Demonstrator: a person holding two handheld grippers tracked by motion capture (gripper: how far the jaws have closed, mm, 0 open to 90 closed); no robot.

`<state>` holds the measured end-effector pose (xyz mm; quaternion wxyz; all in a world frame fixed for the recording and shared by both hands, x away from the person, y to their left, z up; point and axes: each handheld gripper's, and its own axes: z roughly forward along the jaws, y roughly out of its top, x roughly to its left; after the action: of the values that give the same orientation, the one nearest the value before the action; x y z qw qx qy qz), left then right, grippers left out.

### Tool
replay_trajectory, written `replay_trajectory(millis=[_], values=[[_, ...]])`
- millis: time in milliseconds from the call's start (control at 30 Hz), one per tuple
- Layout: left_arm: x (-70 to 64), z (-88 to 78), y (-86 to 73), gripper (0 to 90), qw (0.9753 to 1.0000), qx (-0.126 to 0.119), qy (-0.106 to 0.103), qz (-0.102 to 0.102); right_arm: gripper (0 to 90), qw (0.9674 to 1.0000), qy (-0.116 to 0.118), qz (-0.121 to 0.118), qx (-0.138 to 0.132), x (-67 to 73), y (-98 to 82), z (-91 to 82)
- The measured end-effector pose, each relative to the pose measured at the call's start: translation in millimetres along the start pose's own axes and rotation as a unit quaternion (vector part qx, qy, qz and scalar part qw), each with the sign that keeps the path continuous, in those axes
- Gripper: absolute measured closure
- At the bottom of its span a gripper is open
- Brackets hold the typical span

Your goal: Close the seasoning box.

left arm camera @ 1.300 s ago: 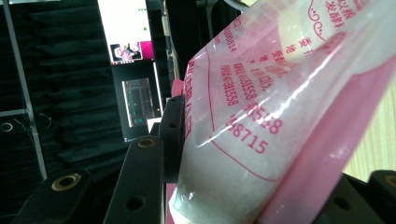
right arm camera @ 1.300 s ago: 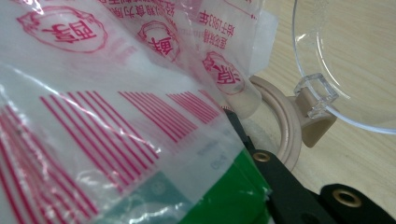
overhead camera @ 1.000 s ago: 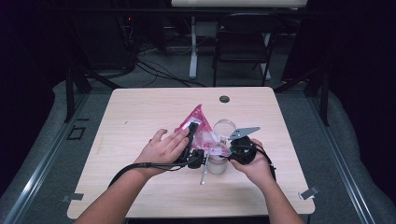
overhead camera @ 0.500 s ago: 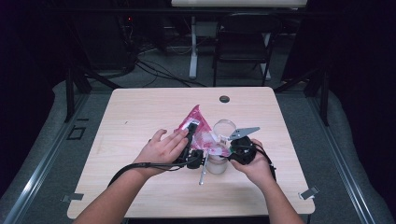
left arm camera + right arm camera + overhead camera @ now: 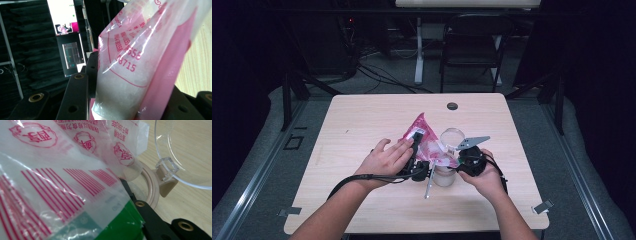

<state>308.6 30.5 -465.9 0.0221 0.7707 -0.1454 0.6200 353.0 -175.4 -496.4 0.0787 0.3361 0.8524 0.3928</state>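
Pink plastic bag [image 5: 427, 142] hangs tilted over the jar [image 5: 445, 172], clamped by our left gripper [image 5: 416, 150] and pinched by our right gripper [image 5: 460, 159]; we keep its mouth above the jar's opening.

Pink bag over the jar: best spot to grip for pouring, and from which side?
Grip the pink bag at its flat sealed edges, one tongs from each side, likely as now: left tongs on the raised back, right tongs at the mouth beside the jar. The filled middle bulges.
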Motion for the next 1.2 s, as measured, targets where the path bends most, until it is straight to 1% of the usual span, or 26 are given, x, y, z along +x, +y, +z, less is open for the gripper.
replay_trajectory(millis=[333,400,433,467,500,633,700,800,900,967,1000,1033,1067,1100,1200], values=[[-0.9,0.1,-0.3,65.8,1.0000,0.000,-0.001,0.003,90.0,1.0000,-0.002,-0.001,0.000,-0.1,-0.1,0.0],[-0.6,0.0,-0.3,65.8,1.0000,0.001,-0.001,0.006,90.0,1.0000,-0.002,0.001,-0.001,0.0,-0.1,0.3],[-1.3,0.2,-0.5,65.8,1.0000,-0.002,-0.001,0.001,90.0,1.0000,-0.002,0.001,-0.001,0.0,-0.1,0.2],[-1.3,0.2,-0.5,65.9,1.0000,-0.002,-0.001,0.001,90.0,1.0000,-0.002,0.000,-0.001,0.0,-0.1,0.2],[-0.6,0.0,-0.4,65.9,1.0000,-0.001,0.002,0.006,90.0,1.0000,-0.002,0.000,-0.001,0.0,-0.1,0.2],[-0.7,0.0,-0.3,65.9,1.0000,0.001,-0.001,0.007,90.0,1.0000,-0.002,0.000,-0.001,0.0,-0.1,0.3],[-0.3,-0.1,-0.3,65.9,0.9999,0.000,0.003,0.010,90.0,1.0000,-0.002,0.000,-0.001,0.0,-0.1,0.5],[-0.5,0.0,-0.3,65.8,1.0000,0.000,0.002,0.010,90.0,1.0000,-0.002,0.000,-0.001,0.0,-0.1,0.6],[-1.1,0.3,-0.6,65.9,1.0000,-0.003,0.004,0.004,90.0,1.0000,-0.002,0.000,-0.001,0.1,-0.1,0.6],[-1.1,0.2,-0.6,65.9,1.0000,-0.002,0.004,0.005,90.0,1.0000,-0.002,0.000,-0.001,0.1,-0.1,0.6],[-0.5,-0.1,-0.4,65.9,0.9999,0.000,0.003,0.010,90.0,1.0000,-0.002,0.000,-0.001,0.1,-0.1,0.6],[-0.8,0.1,-0.4,65.9,1.0000,-0.002,0.004,0.007,90.0,1.0000,-0.002,0.000,-0.001,0.1,-0.1,0.6],[-0.6,-0.1,-0.3,65.9,1.0000,0.000,0.003,0.009,90.0,1.0000,-0.002,0.000,-0.001,0.1,-0.1,0.6],[-1.4,0.2,-0.5,65.8,1.0000,-0.001,0.001,0.004,90.0,1.0000,-0.002,0.000,-0.001,0.1,-0.1,0.5],[-0.8,-0.2,-0.3,65.8,1.0000,0.000,0.003,0.009,90.0,1.0000,-0.003,0.000,-0.001,0.1,-0.1,0.6]])
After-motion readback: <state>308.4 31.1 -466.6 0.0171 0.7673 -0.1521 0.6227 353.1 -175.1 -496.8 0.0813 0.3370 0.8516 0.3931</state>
